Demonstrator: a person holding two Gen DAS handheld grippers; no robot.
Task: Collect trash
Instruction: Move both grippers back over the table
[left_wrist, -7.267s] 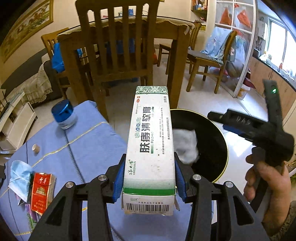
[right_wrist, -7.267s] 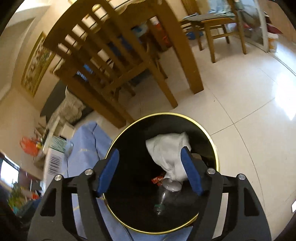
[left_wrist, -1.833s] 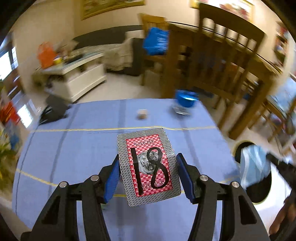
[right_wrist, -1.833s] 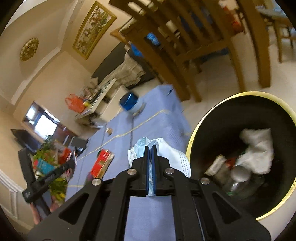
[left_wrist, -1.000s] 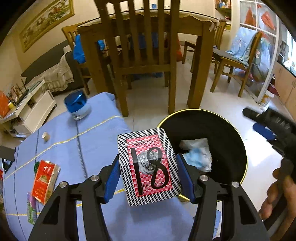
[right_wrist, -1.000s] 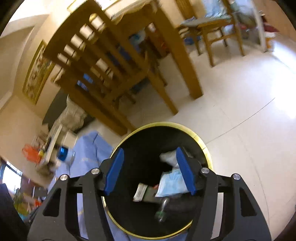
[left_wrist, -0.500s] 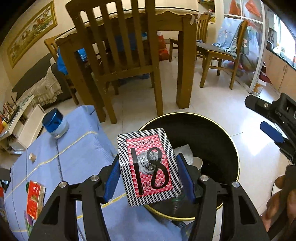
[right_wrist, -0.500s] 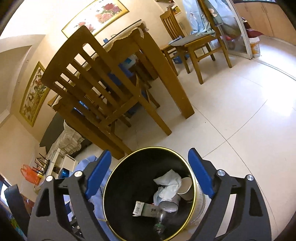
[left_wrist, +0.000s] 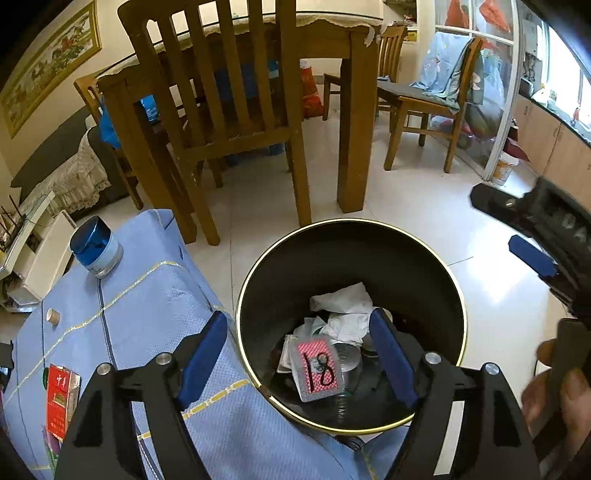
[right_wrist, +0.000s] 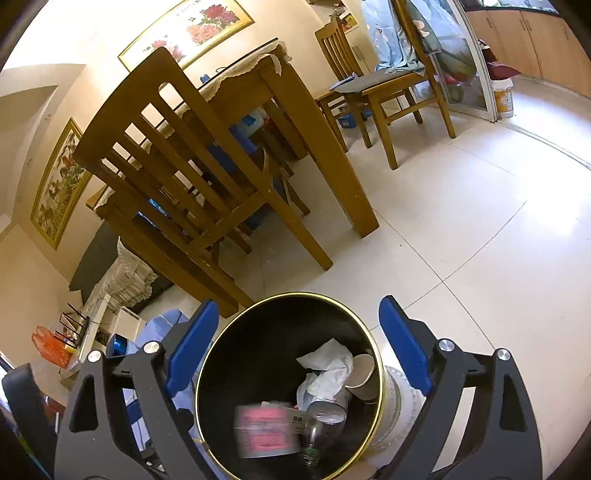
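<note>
Below, only in the left wrist view, a blue-covered table (left_wrist: 155, 317) is being shown in full, with one blue-lidded jar (left_wrist: 95, 246), one small cork (left_wrist: 53, 316) and one red cigarette pack (left_wrist: 61, 400) lying on it; a hand (left_wrist: 554, 391) gripping the right gripper (left_wrist: 532, 236) is also being seen at that view's right edge. In the right wrist view the table is being shown only as a sliver at the left, while one paper cup (right_wrist: 364, 376) inside the bin (right_wrist: 218, 362) is being shown plainly.

One red patterned card box (left_wrist: 317, 369) marked 18 is being seen inside the black, gold-rimmed bin (left_wrist: 332, 236), below and between the fingers of the left gripper (left_wrist: 299, 354), apart from both pads; in the right wrist view it is being seen as a pink blur (right_wrist: 264, 430) among the rubbish. The left gripper's jaws are standing wide with nothing pressed between them, having just been opening. The right gripper (right_wrist: 295, 347) is being held over the bin with its jaws also wide and empty, having just been opening too.

Inside the bin, one crumpled white tissue (right_wrist: 328, 363) and one clear plastic bottle (right_wrist: 321, 424) are being seen beside the box. Three wooden chairs are being counted around one dining table (left_wrist: 354, 40).
</note>
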